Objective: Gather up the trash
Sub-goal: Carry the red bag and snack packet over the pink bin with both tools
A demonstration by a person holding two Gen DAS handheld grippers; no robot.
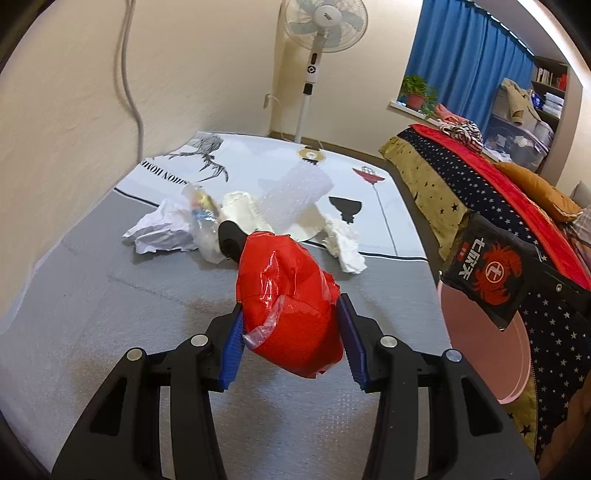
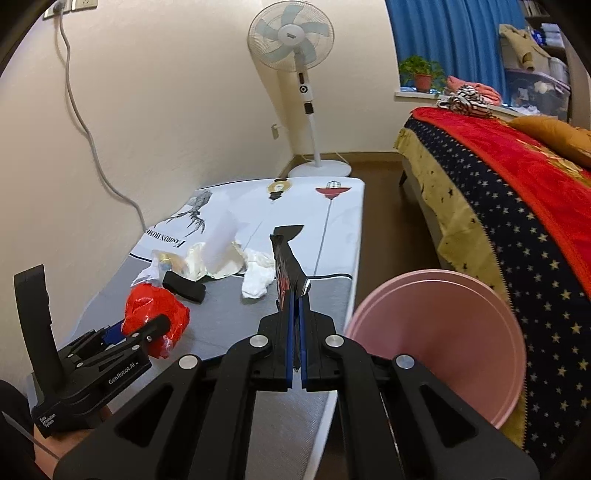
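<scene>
My left gripper pinched the crumpled red plastic bag above the grey mattress; my right gripper, pressed together, clamped the flat black snack wrapper. The round pink plastic bin stood just right. Best to centre each over its mouth before letting go.

The pink bin is mostly hidden behind the black snack wrapper in the left wrist view, and its bottom never shows. The black thing on the table is half covered by the red plastic bag, no idea what it is. The fan top is cropped off.
</scene>
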